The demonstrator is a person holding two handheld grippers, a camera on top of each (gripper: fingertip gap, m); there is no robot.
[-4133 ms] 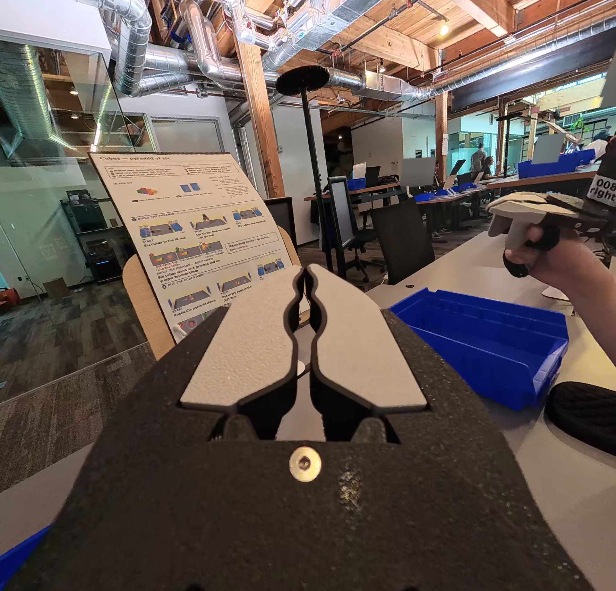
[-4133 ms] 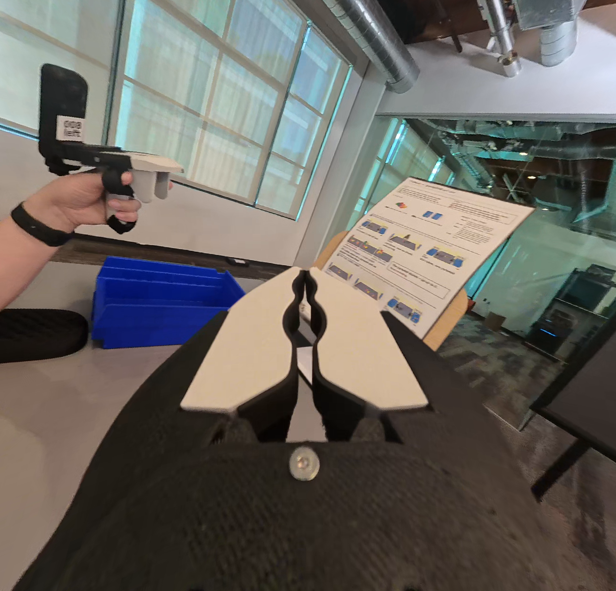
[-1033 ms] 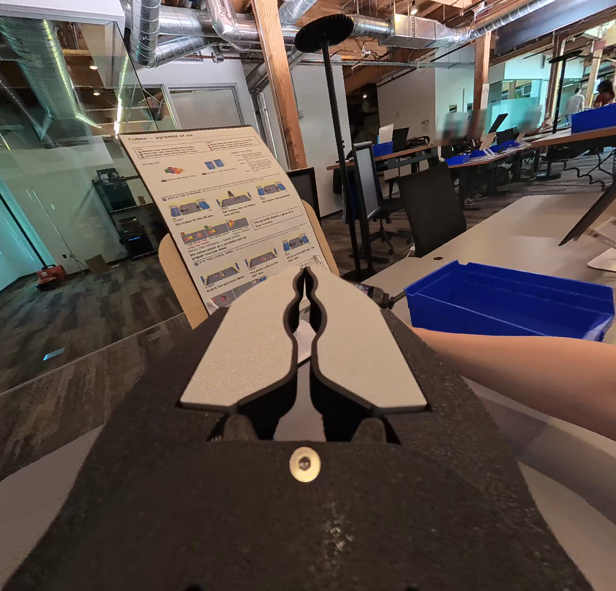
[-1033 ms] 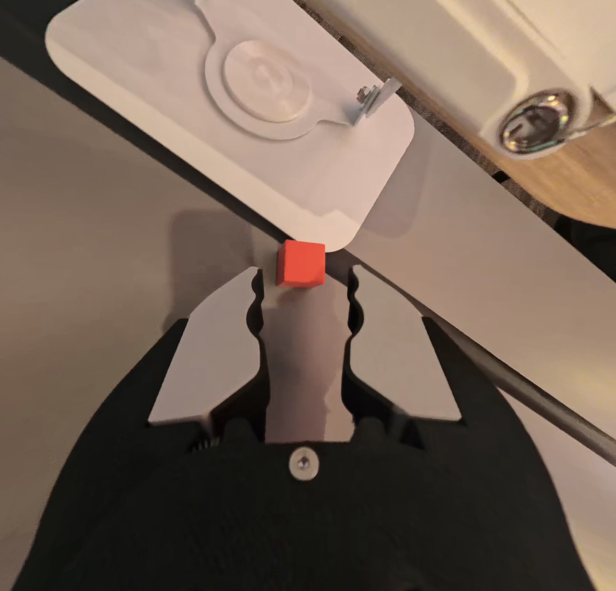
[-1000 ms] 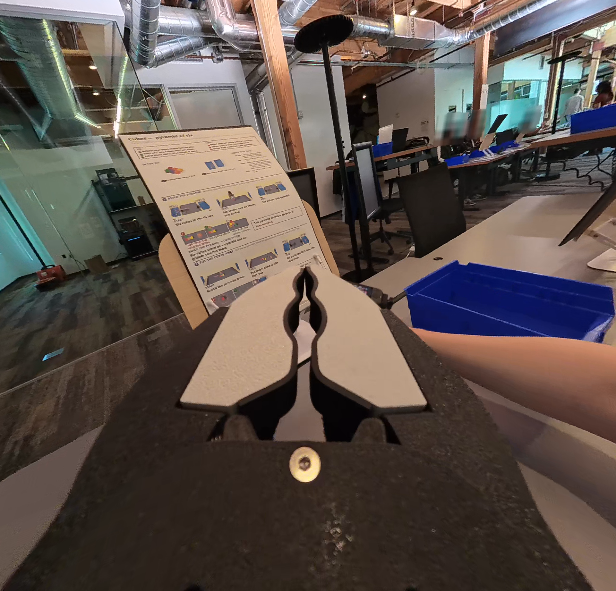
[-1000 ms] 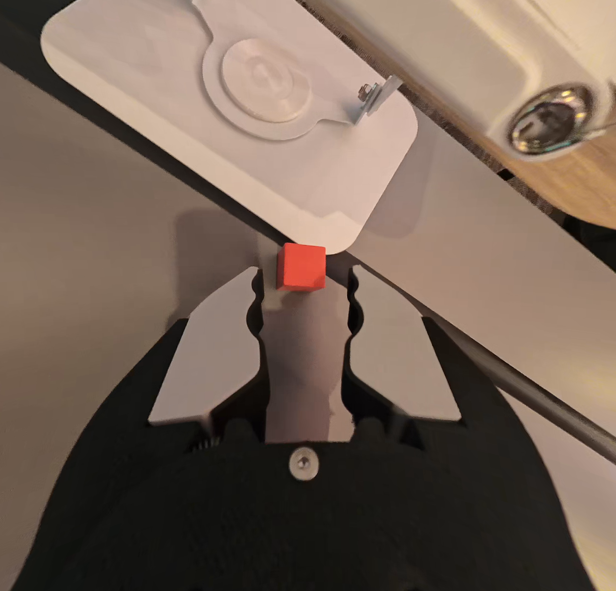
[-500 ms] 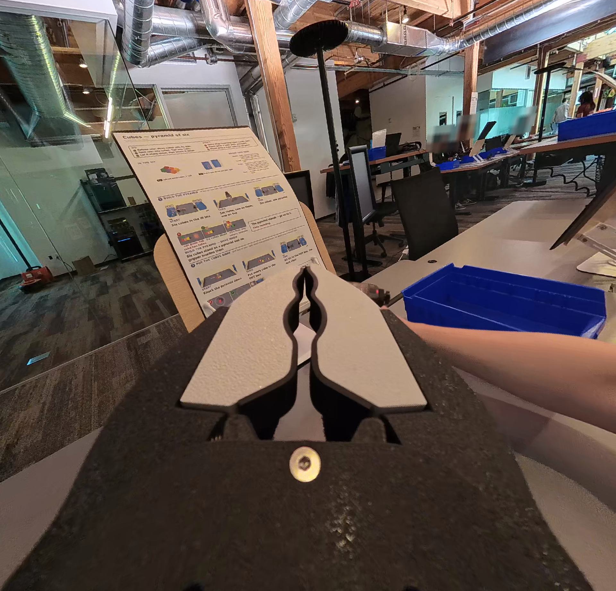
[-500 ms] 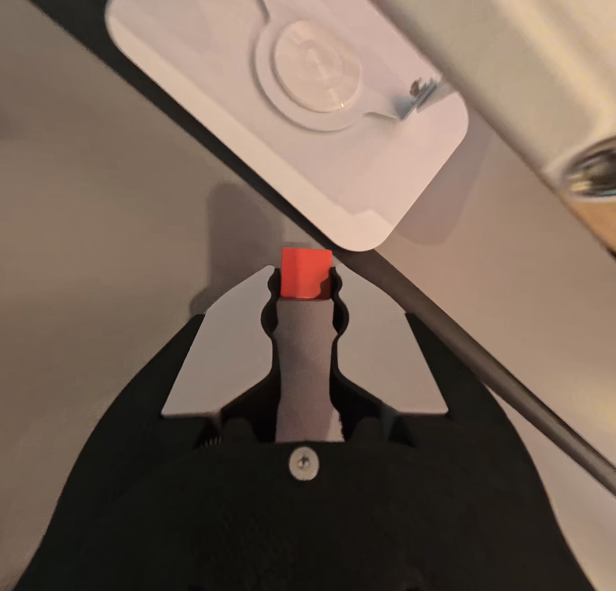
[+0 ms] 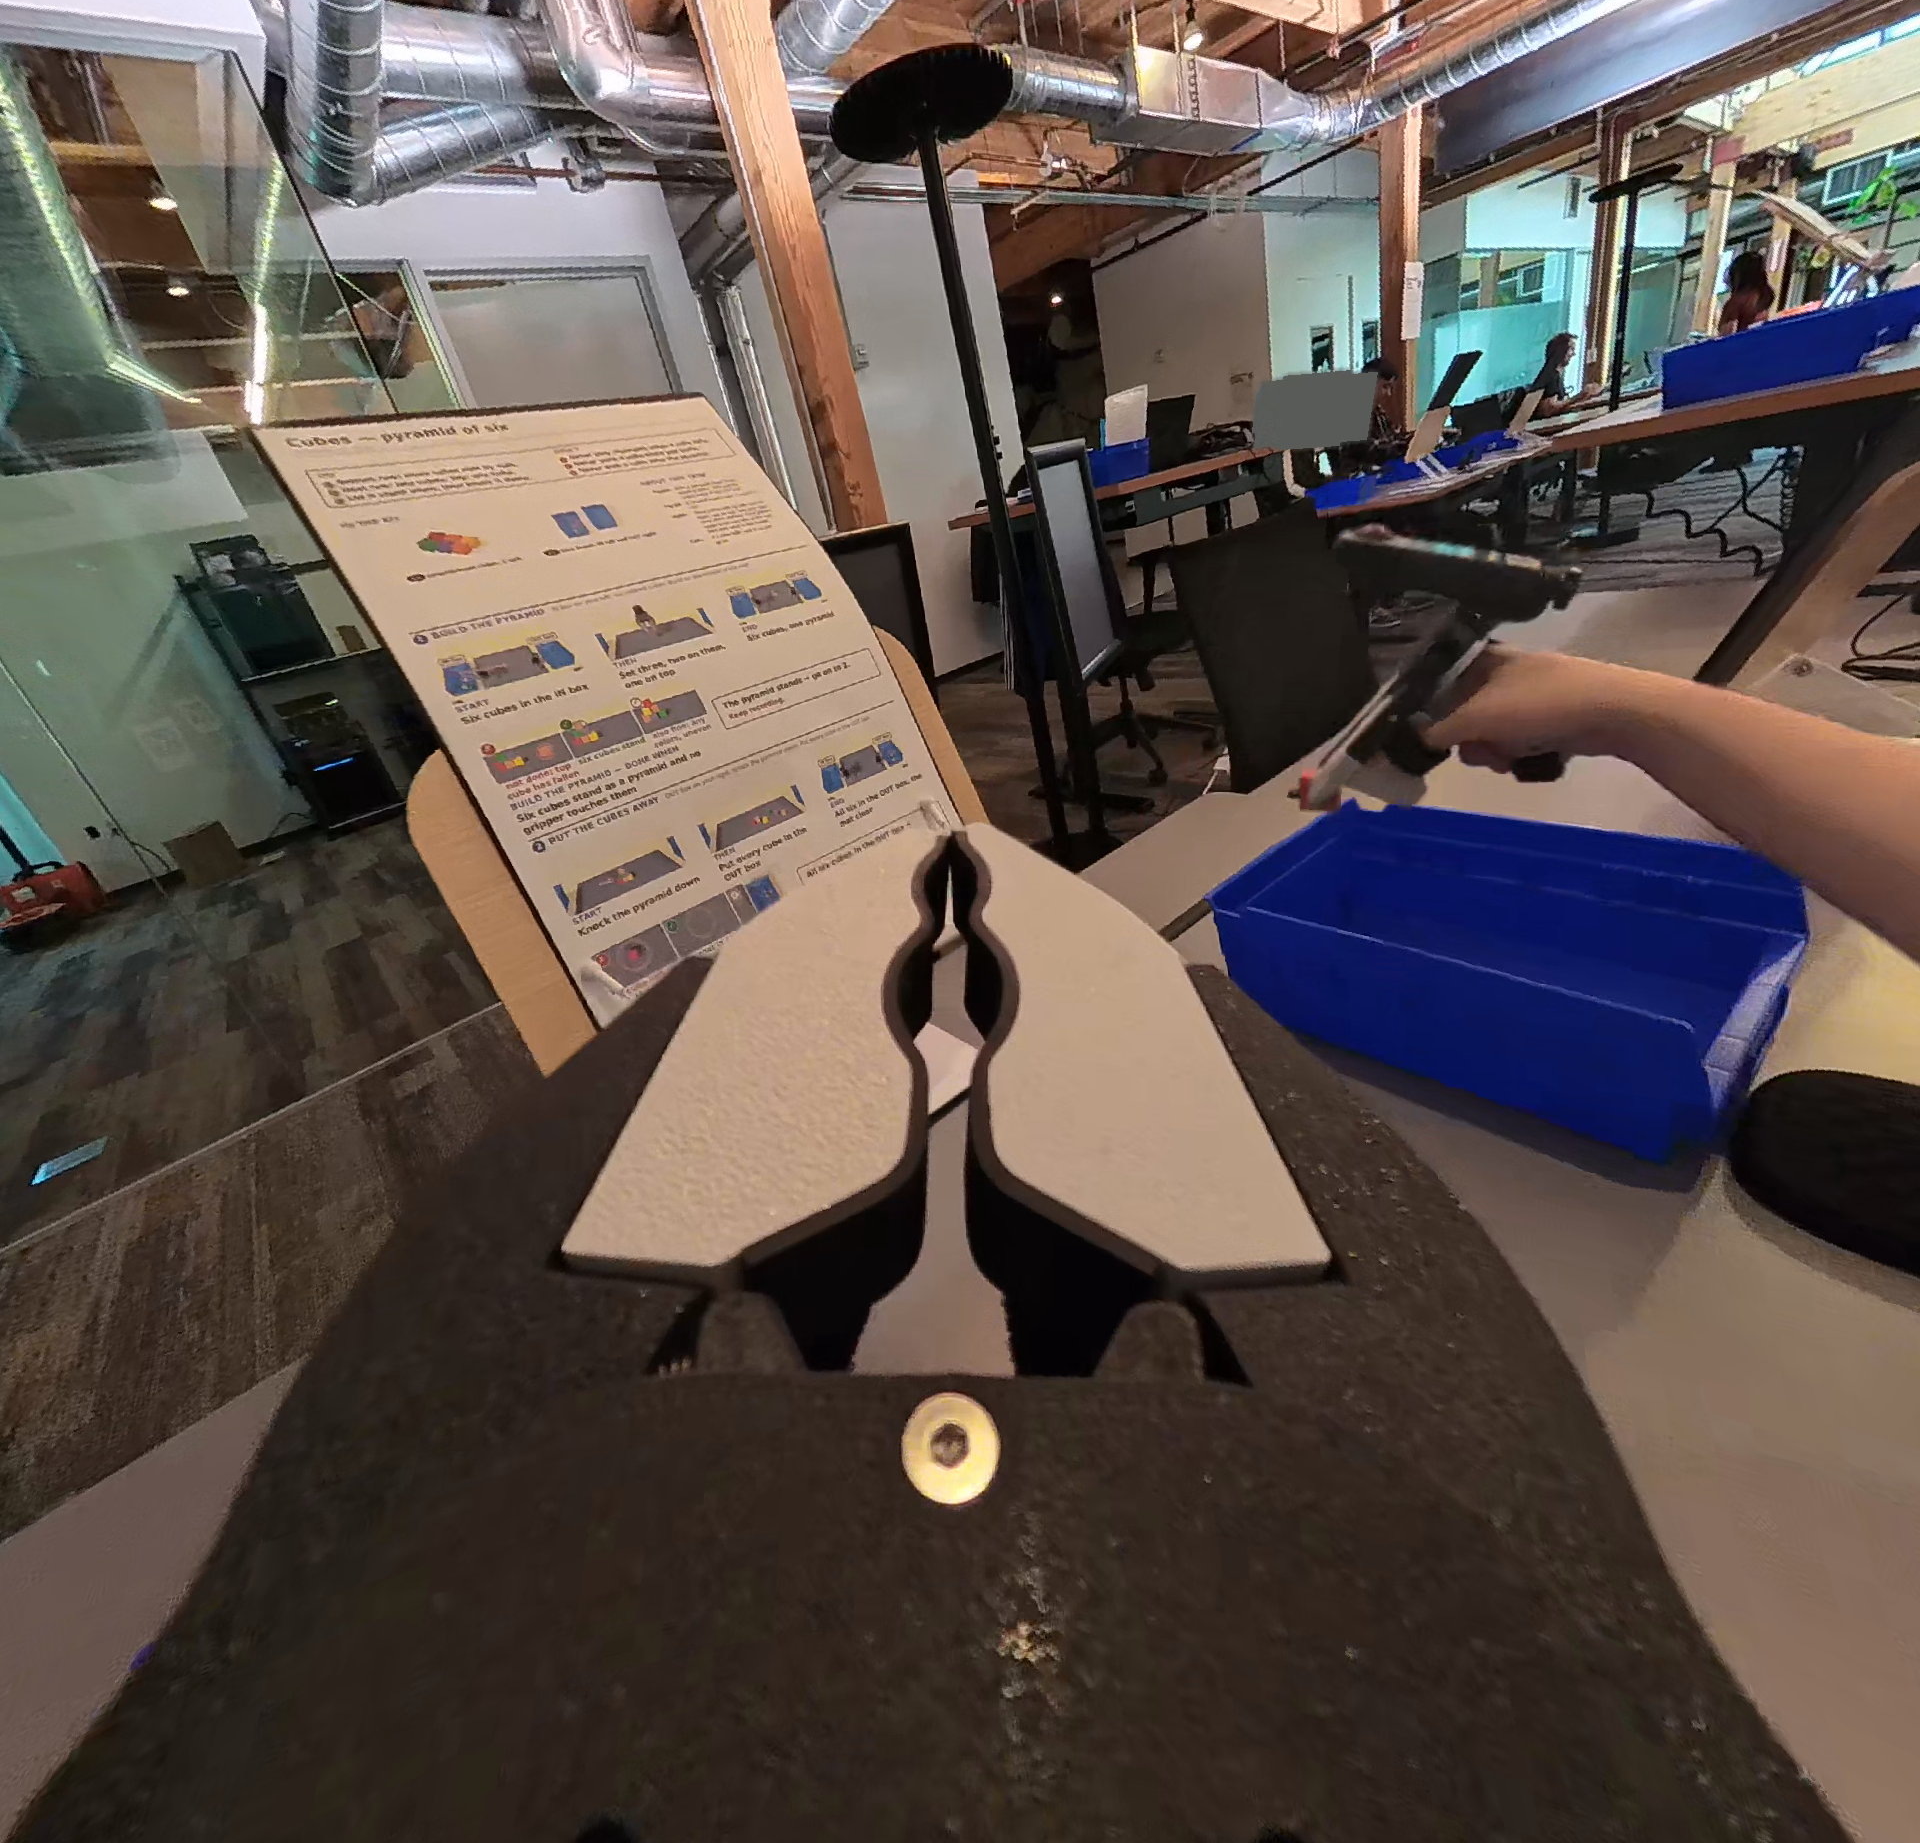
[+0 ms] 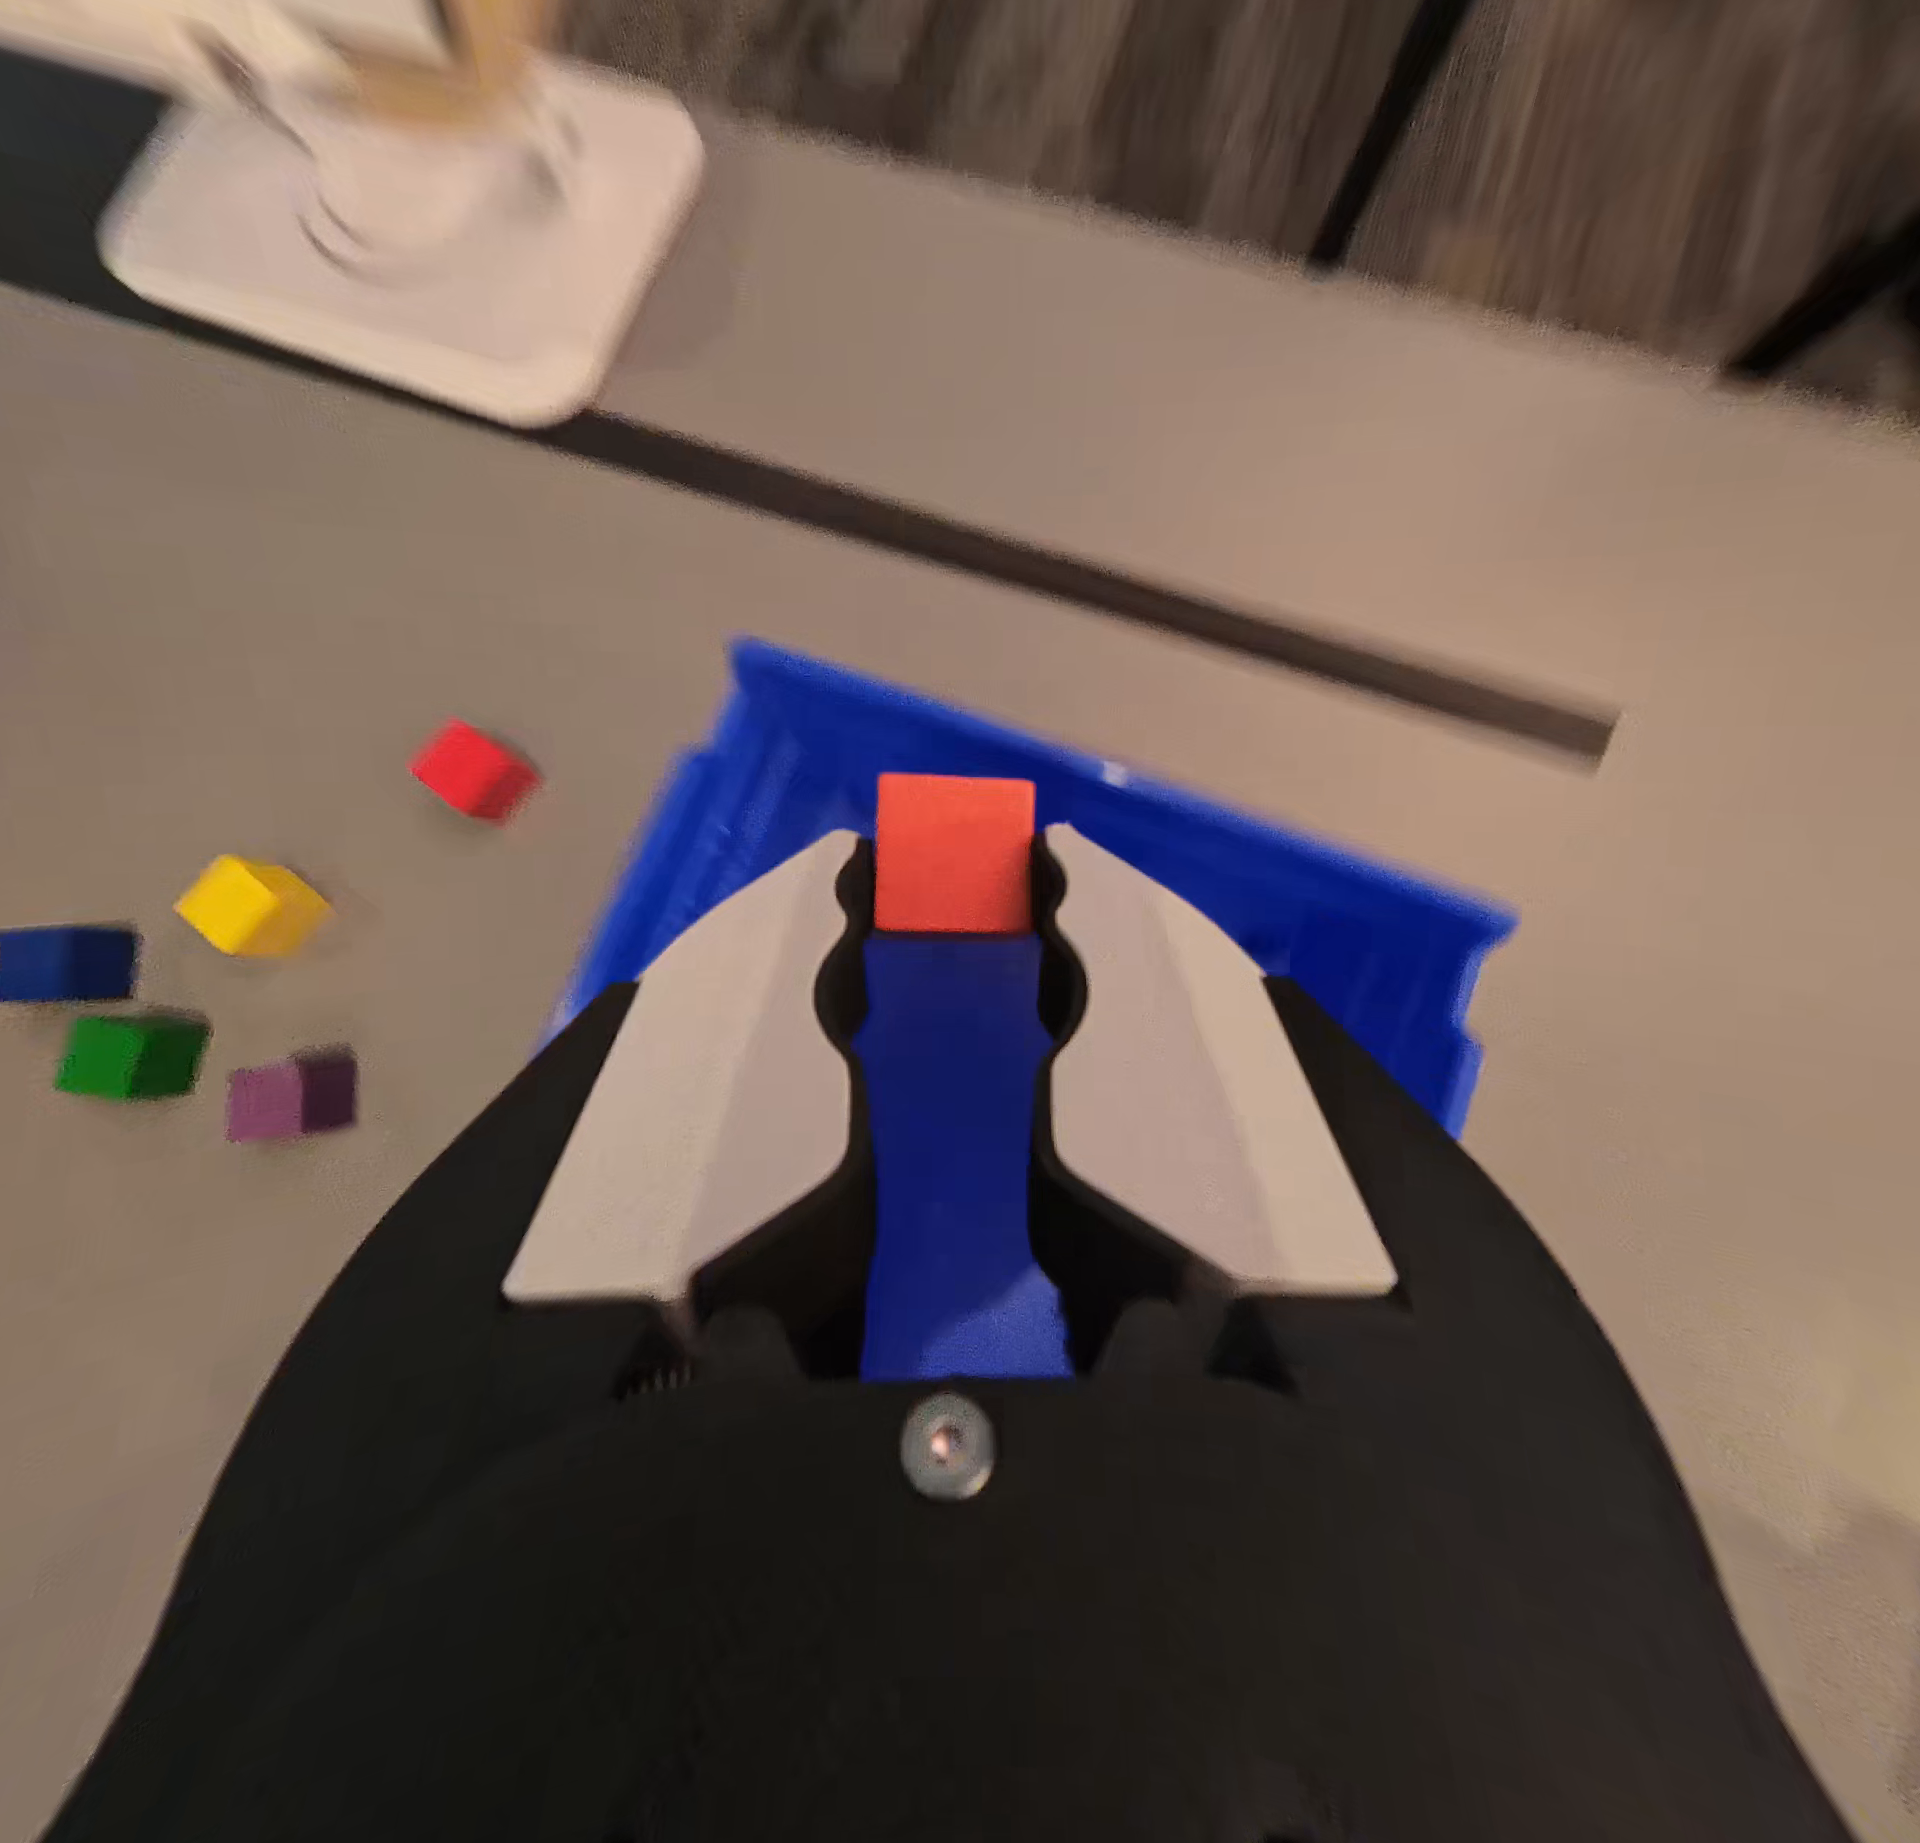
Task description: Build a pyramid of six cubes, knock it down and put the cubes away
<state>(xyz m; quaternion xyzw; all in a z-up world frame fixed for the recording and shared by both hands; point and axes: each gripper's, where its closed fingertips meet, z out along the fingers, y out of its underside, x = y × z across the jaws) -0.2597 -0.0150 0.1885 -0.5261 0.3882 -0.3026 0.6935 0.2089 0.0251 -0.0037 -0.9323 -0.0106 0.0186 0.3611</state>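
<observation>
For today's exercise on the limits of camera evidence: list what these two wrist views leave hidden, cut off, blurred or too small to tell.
- Blue bin floor, right wrist view: mostly hidden by the right gripper and its orange cube.
- Blue cube, right wrist view: cut off by the left edge.
- White stand, right wrist view: motion-blurred.
- Orange cube, left wrist view: too small to identify.
- Loose cubes, left wrist view: out of sight.

left wrist level, right downward, sharing blue bin (image 9: 1496, 972)

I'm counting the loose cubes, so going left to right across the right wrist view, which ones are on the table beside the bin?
blue cube → green cube → yellow cube → purple cube → red cube
</observation>
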